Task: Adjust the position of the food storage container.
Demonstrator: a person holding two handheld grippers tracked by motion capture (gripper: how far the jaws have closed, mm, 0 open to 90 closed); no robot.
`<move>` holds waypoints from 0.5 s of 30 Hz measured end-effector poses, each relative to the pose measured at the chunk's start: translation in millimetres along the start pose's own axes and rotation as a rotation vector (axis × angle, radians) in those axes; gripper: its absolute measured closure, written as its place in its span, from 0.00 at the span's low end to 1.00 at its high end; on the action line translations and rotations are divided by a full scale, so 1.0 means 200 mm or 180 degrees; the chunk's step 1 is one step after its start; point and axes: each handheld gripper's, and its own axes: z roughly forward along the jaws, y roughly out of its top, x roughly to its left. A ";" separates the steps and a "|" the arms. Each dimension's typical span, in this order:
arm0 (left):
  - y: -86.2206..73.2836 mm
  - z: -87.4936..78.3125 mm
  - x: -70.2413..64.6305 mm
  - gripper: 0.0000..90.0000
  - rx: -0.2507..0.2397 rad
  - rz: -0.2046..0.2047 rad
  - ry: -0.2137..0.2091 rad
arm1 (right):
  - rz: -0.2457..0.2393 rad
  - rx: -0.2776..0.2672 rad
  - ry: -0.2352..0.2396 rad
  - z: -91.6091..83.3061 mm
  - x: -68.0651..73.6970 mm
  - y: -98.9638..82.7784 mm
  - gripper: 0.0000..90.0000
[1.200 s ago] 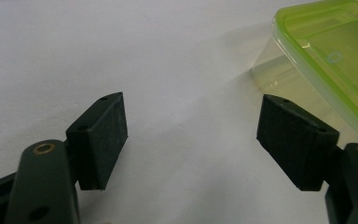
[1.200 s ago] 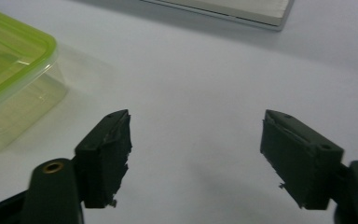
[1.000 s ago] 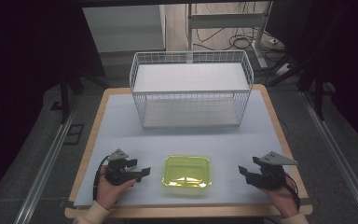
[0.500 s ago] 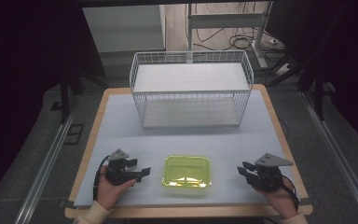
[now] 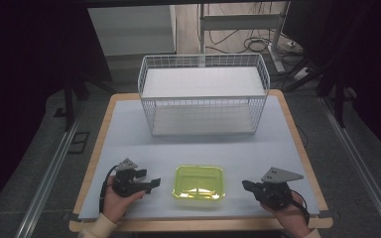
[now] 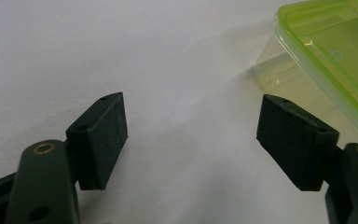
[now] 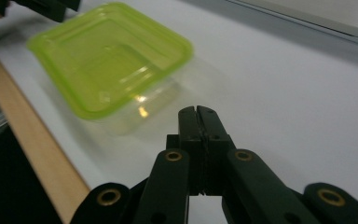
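Note:
A clear plastic box with a lime-green lid point(image 5: 199, 182) lies near the table's front edge, between my two grippers. My left gripper point(image 5: 154, 184) rests to its left, open, pointing toward it. In the left gripper view the pads point(image 6: 101, 140) stand wide apart over bare table, the box point(image 6: 328, 60) at the upper right. My right gripper point(image 5: 245, 186) is to the box's right, its jaws have just been closing and are now shut with nothing between them. In the right gripper view the fingertips point(image 7: 196, 114) meet just short of the box point(image 7: 112, 60).
A white wire basket point(image 5: 203, 94) stands at the back of the pale table point(image 5: 129, 134). The table's wooden edge point(image 7: 32, 149) runs close beside the box. Cables and stand legs lie on the floor behind.
The right gripper's jaws have closed together and the gripper has shifted left toward the green-lidded box. The left gripper has stayed in place.

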 end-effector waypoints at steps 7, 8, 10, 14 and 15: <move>0.00 0.00 0.00 0.27 0.0008 0.0012 -0.0006 | -0.0024 -0.0013 0.0366 0.02 0.13 0.04 1.00; 0.00 0.00 0.00 0.27 0.0013 0.0013 -0.0009 | -0.0060 0.0000 0.0404 0.03 0.16 0.05 0.99; 0.00 0.00 0.00 0.27 0.0017 0.0017 -0.0010 | -0.0190 0.0050 0.0494 0.06 0.22 0.05 0.99; 0.00 0.01 -0.01 0.27 0.0024 0.0023 -0.0009 | -0.0291 0.0145 0.0564 0.09 0.28 0.05 1.00; 0.00 0.01 -0.01 0.27 0.0022 0.0023 -0.0010 | -0.0295 0.0176 0.0606 0.10 0.29 0.05 0.99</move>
